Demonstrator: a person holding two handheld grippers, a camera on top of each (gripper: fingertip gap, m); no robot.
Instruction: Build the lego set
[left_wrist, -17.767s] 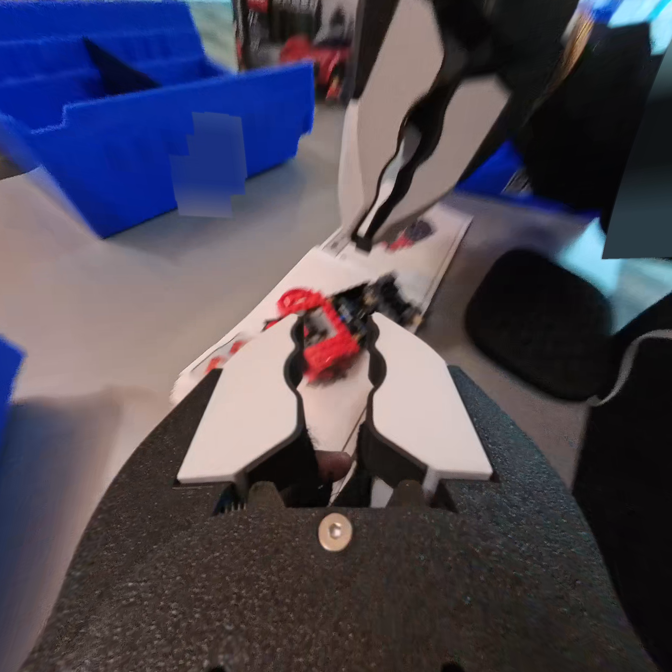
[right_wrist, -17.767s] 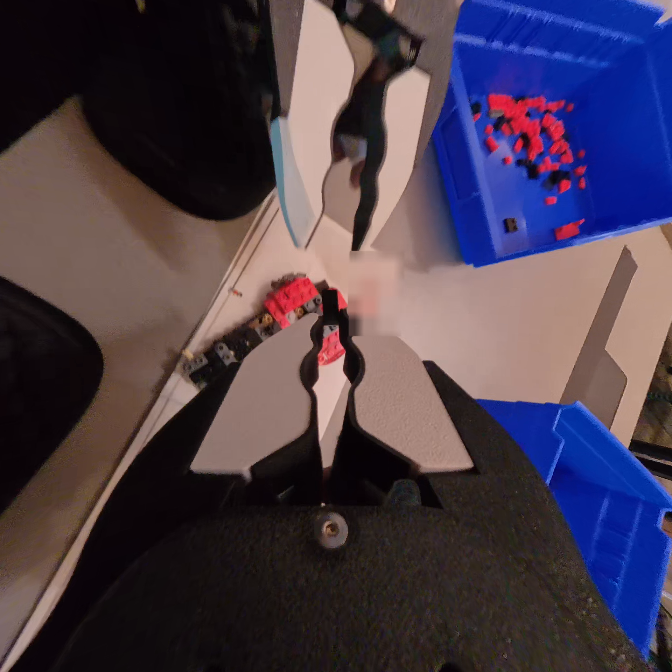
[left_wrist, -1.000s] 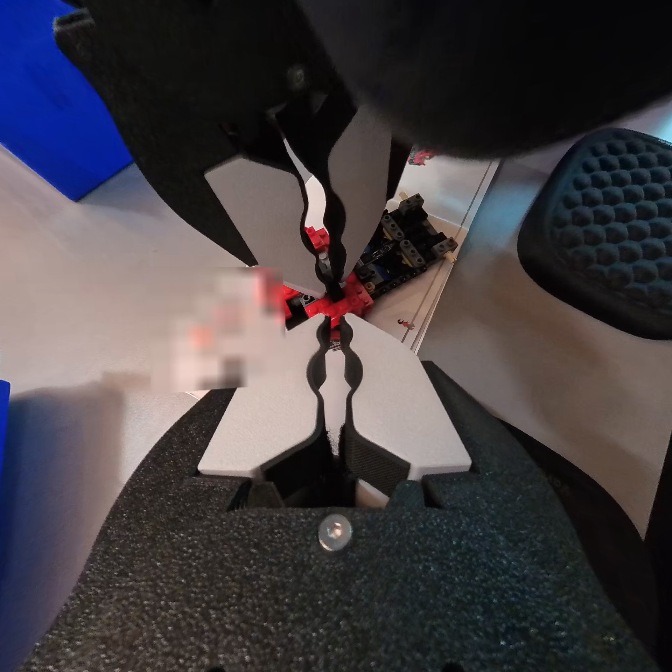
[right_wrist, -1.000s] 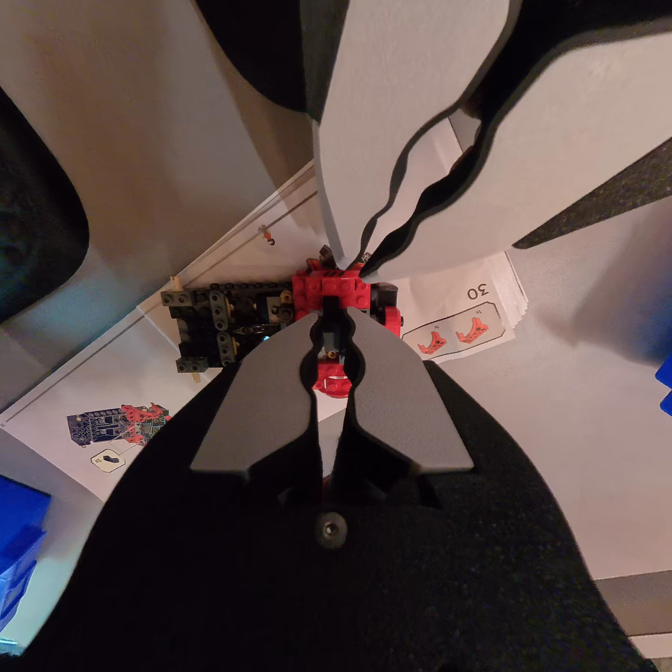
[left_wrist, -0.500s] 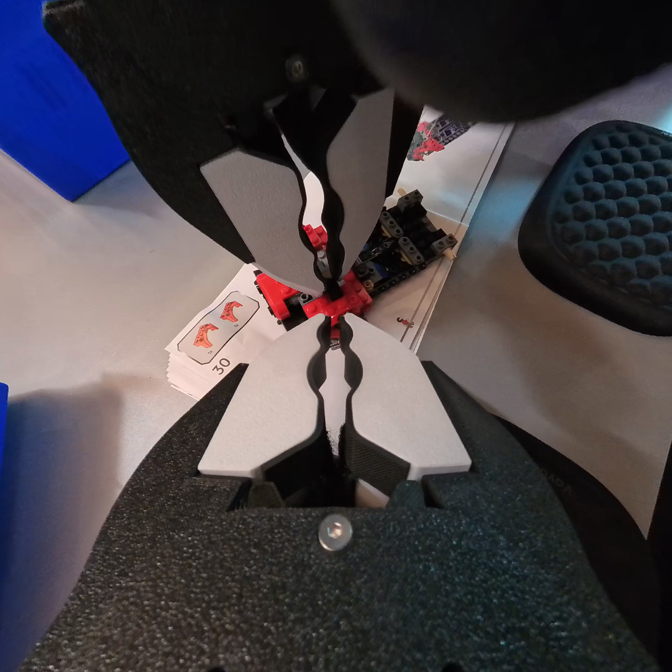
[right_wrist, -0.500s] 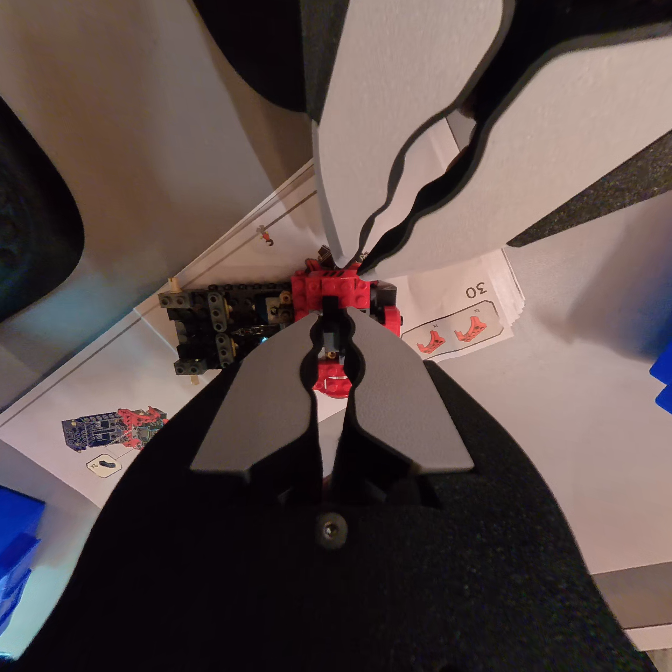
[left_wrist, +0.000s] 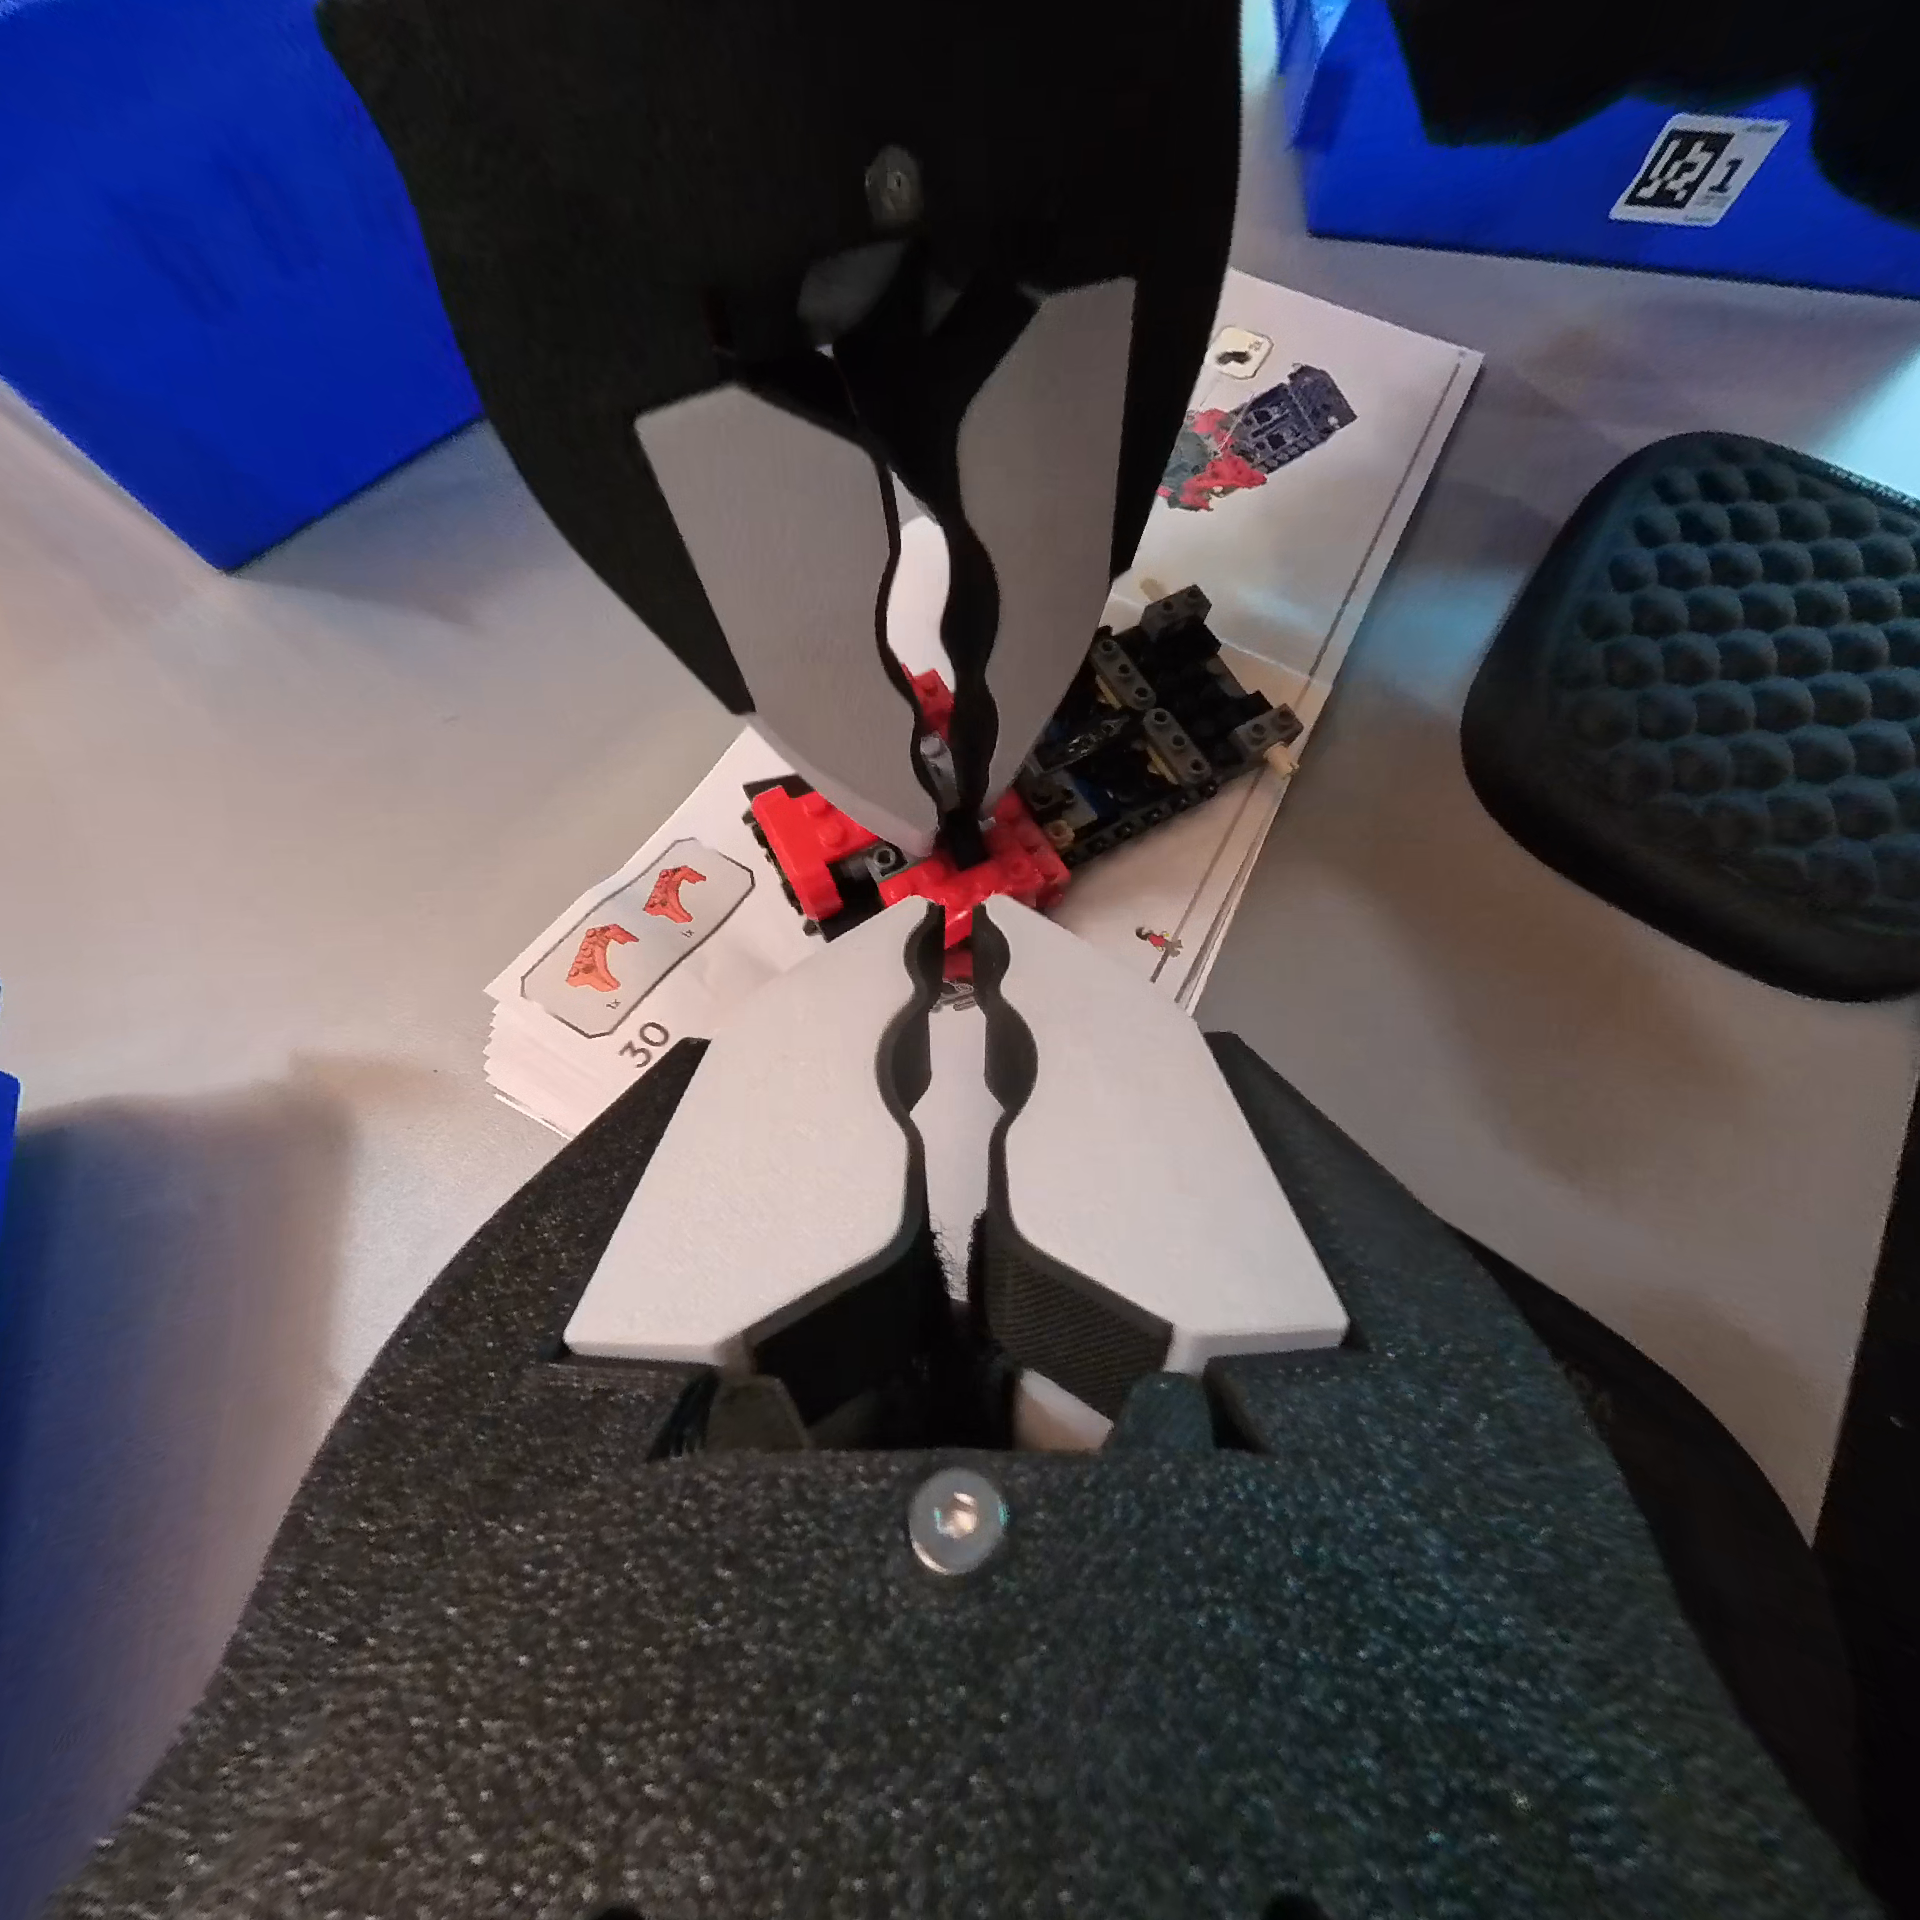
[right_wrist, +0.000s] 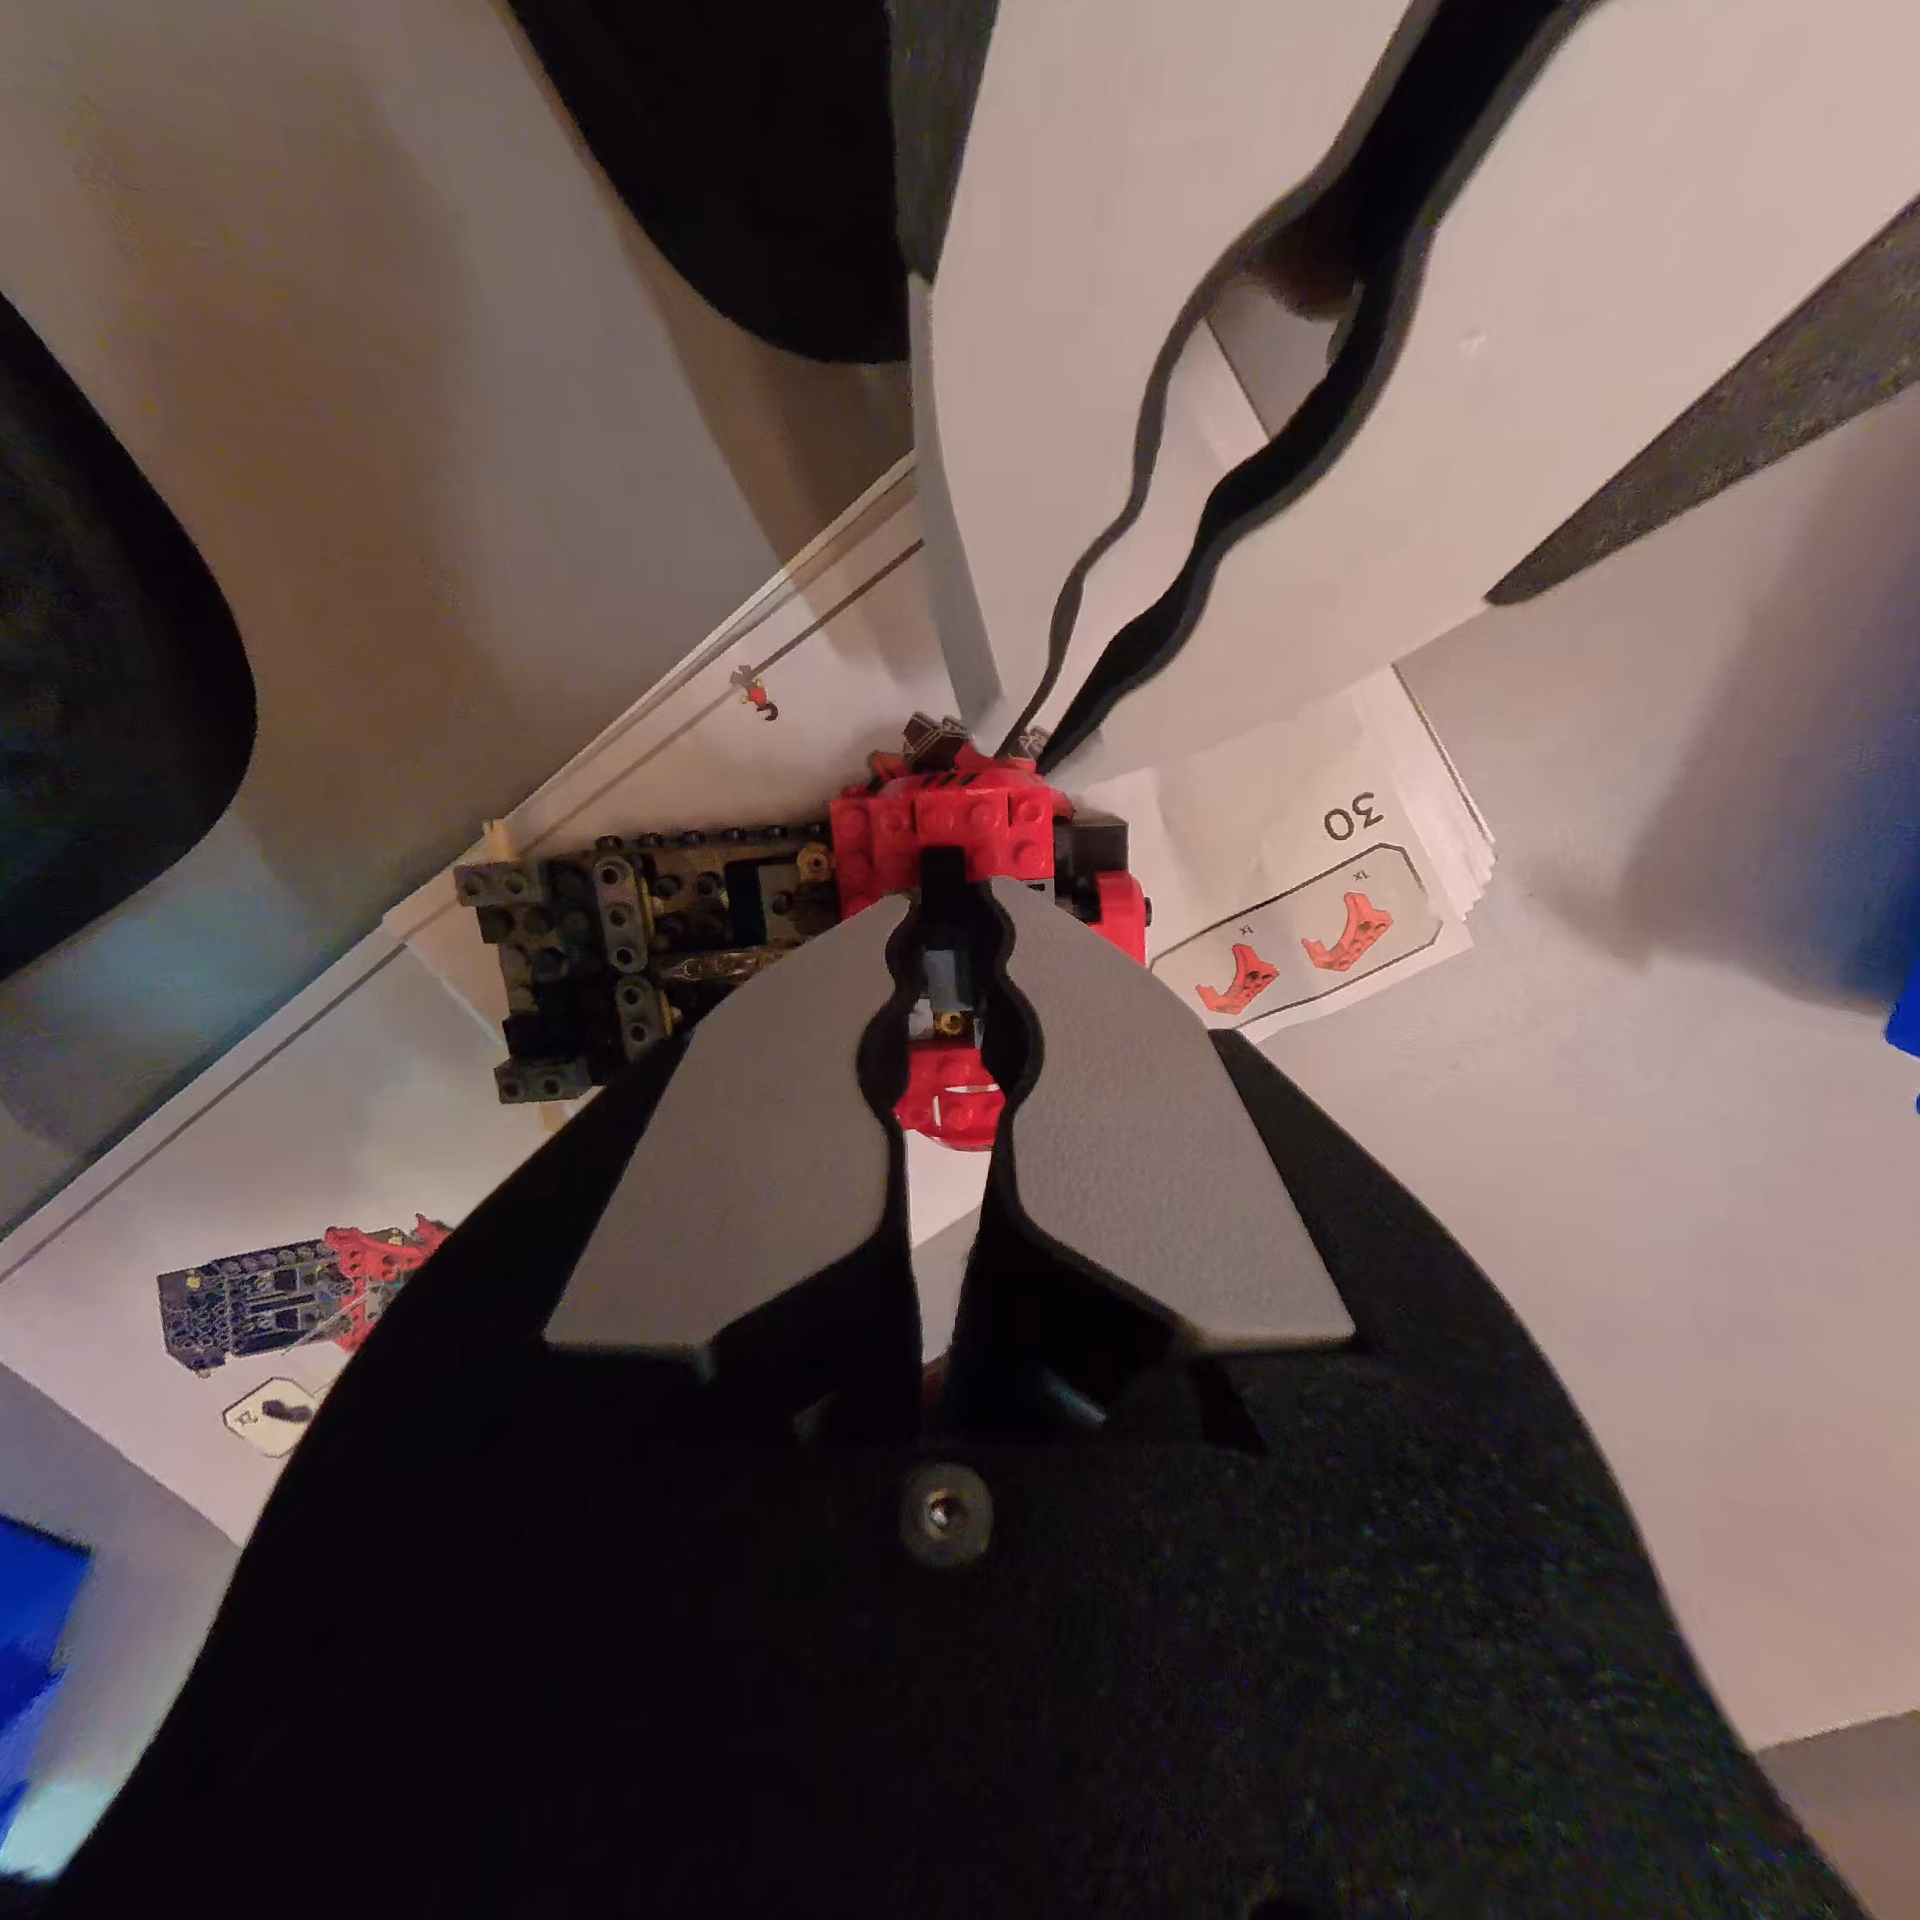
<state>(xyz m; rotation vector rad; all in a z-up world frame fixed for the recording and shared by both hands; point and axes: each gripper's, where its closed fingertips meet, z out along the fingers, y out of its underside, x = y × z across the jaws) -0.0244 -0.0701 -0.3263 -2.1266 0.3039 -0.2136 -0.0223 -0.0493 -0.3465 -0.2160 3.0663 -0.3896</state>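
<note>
The half-built lego model (left_wrist: 987, 831), red at one end and black at the other, lies on the open instruction booklet (left_wrist: 644, 956) on the tabletop (left_wrist: 260, 779), with a blue bin (left_wrist: 187, 260) toward the far left edge and a black dimpled pad (left_wrist: 1714, 717) to the right.

The step in hand appears to be seating a small black piece (right_wrist: 940, 868) on the red section: the right gripper (right_wrist: 945, 914) has its jaws clenched on that piece, pressed against the red bricks. Opposite, the left gripper (left_wrist: 951, 914) meets the red end with its jaws nearly together, seemingly pinching and bracing the model.

Next calls for firm downward pressure while the model is held steady, then letting go.
</note>
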